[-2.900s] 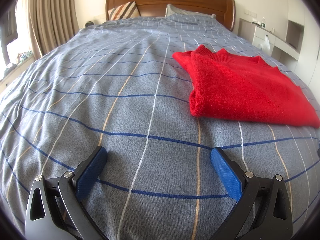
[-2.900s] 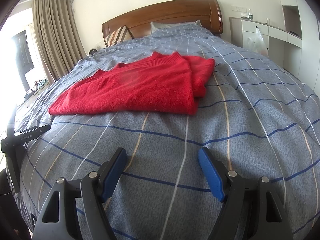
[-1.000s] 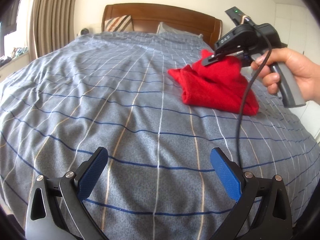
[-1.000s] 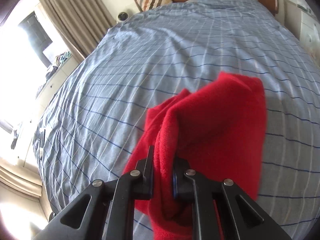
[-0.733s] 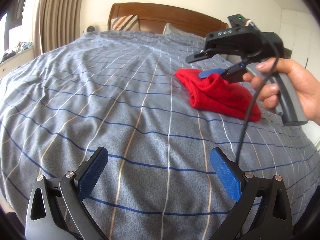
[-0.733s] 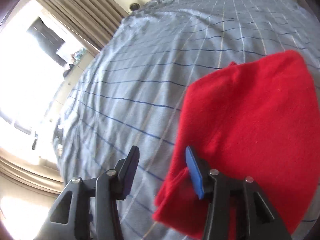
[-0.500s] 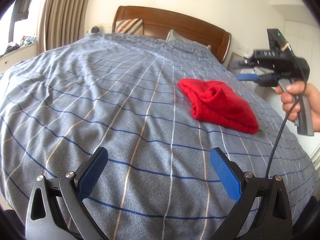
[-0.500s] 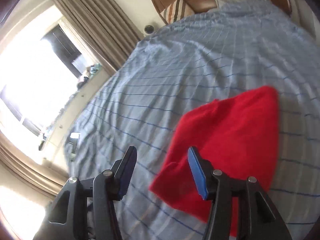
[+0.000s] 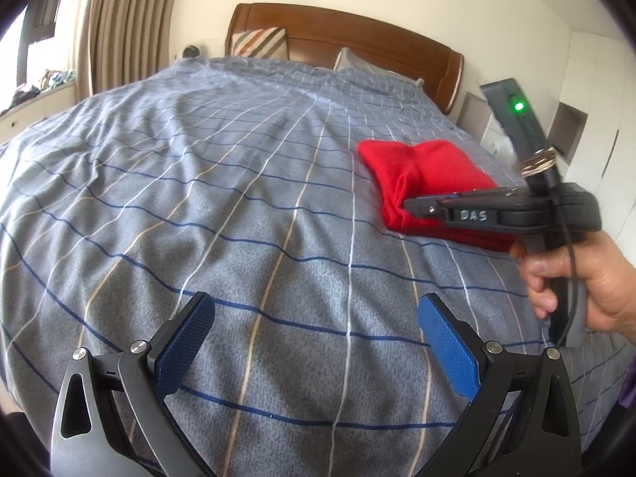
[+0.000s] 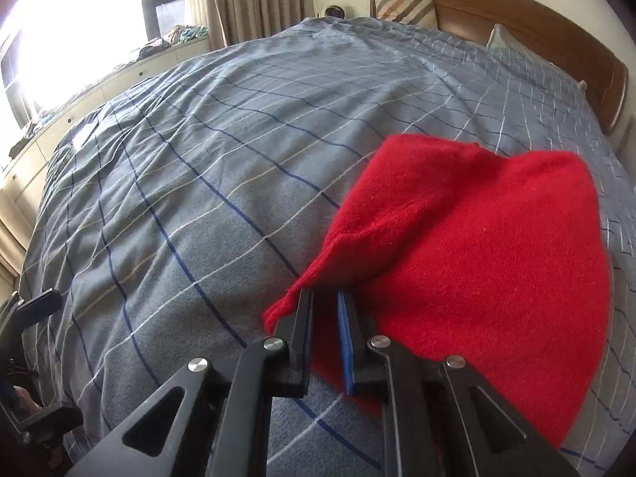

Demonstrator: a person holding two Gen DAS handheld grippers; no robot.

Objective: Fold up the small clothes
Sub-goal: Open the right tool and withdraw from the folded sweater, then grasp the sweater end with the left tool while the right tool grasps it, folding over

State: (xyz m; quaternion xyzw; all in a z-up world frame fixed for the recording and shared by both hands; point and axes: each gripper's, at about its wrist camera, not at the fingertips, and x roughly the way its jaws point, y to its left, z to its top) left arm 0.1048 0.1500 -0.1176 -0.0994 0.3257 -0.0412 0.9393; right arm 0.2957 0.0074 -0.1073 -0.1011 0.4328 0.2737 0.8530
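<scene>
A folded red sweater (image 9: 429, 183) lies on the right side of the grey checked bed (image 9: 238, 206). In the right wrist view the sweater (image 10: 477, 246) fills the right half. My right gripper (image 10: 324, 298) is nearly shut on a lifted fold at the sweater's near left corner. It also shows in the left wrist view (image 9: 417, 204), held by a hand at the sweater's near edge. My left gripper (image 9: 314, 330) is open and empty, low over the bedspread, well short of the sweater.
A wooden headboard (image 9: 357, 35) with a striped cushion (image 9: 258, 41) and a pillow (image 9: 369, 63) is at the far end. Curtains (image 9: 119, 24) and a window ledge stand on the left, white cabinets (image 9: 576, 127) on the right.
My right gripper let go of the sweater, pulled back open, then came down and closed on the sweater's near corner. The sweater is now folded smaller. My left gripper stayed open.
</scene>
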